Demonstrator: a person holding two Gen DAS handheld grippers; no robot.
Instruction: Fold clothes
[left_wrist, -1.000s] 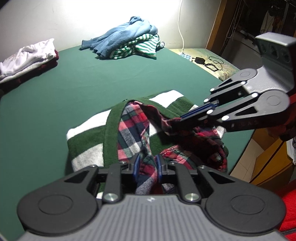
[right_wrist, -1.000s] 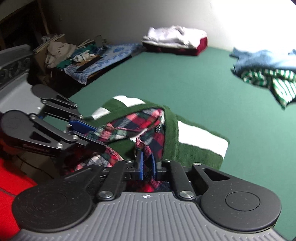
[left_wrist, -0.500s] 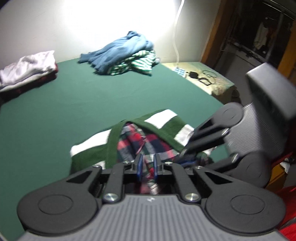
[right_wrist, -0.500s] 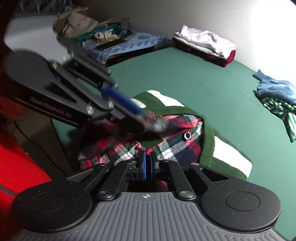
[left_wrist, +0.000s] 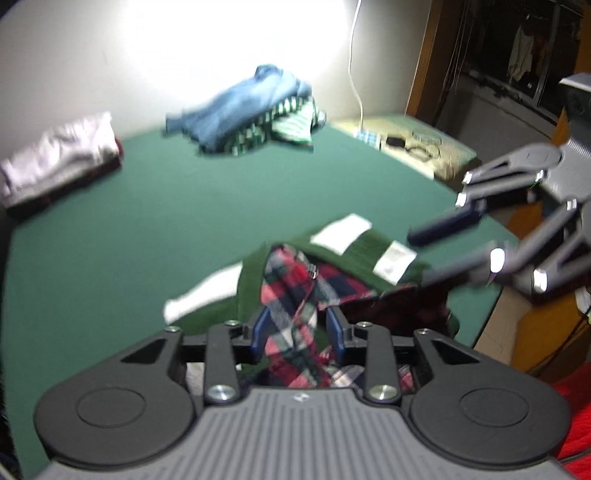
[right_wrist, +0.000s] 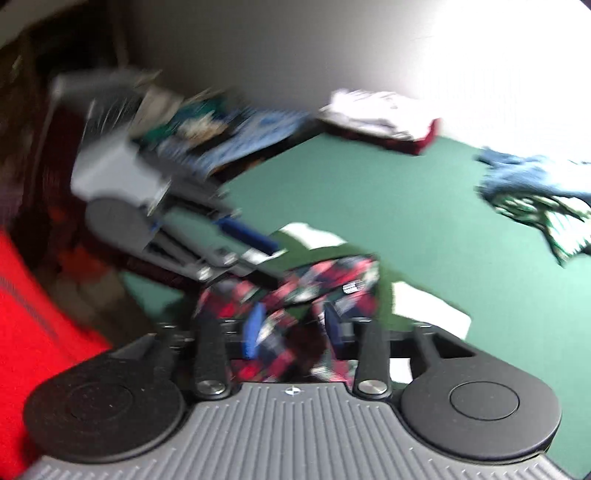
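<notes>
A red, white and navy plaid shirt (left_wrist: 291, 280) lies crumpled on a folded green-and-white striped garment (left_wrist: 343, 230) near the front edge of the green bed (left_wrist: 147, 229). My left gripper (left_wrist: 297, 325) is open, its blue pads spread on either side of a plaid fold. My right gripper (left_wrist: 432, 254) hangs to the right over the shirt's dark edge, jaws apart. The blurred right wrist view shows the right gripper (right_wrist: 291, 325) open over the plaid shirt (right_wrist: 332, 277), with the left gripper (right_wrist: 255, 251) coming in from the left.
A loose pile of blue and green-striped clothes (left_wrist: 251, 107) sits at the far side by the wall. A folded white and dark red stack (left_wrist: 59, 162) lies far left. Cables and a charger (left_wrist: 413, 144) rest on a side surface. The bed edge drops off at right.
Both grippers were shut on the plaid shirt; both have opened and let it go. The right gripper has swung up and away to the right. Both cameras are moving, with blur.
</notes>
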